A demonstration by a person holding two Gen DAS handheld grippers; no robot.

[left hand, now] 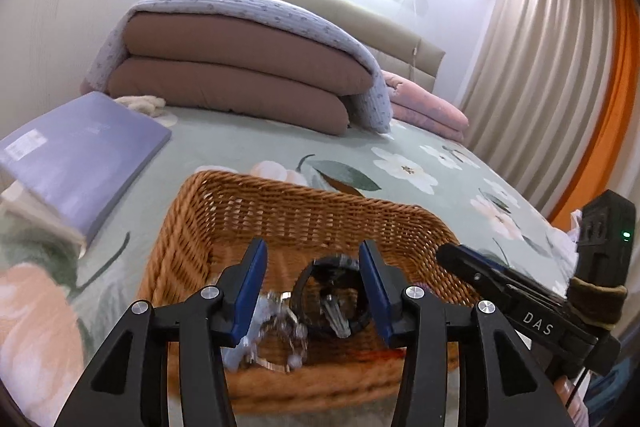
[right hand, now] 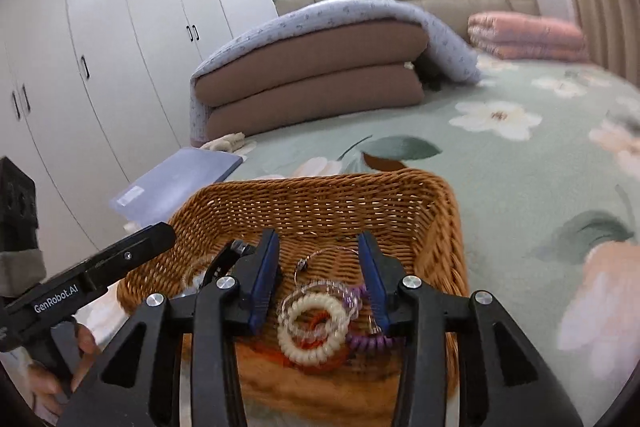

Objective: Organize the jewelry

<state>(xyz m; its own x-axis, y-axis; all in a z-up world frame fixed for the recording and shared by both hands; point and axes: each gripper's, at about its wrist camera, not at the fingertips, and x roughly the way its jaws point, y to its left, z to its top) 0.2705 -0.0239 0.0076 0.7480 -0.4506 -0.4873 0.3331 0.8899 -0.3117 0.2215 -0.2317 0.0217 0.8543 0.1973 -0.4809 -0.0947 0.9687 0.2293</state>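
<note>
A woven wicker basket sits on the bed and shows in both wrist views. My left gripper is open over its near left part, above a black ring-shaped bracelet and a clear beaded bracelet. My right gripper is open over the near right part, above a cream spiral hair tie, a clear spiral tie, a purple spiral tie and a thin wire bangle. Neither gripper holds anything.
The bed has a green floral cover. A lilac flat box lies left of the basket. Folded brown quilts and a pink blanket lie beyond. White wardrobes stand left, curtains right.
</note>
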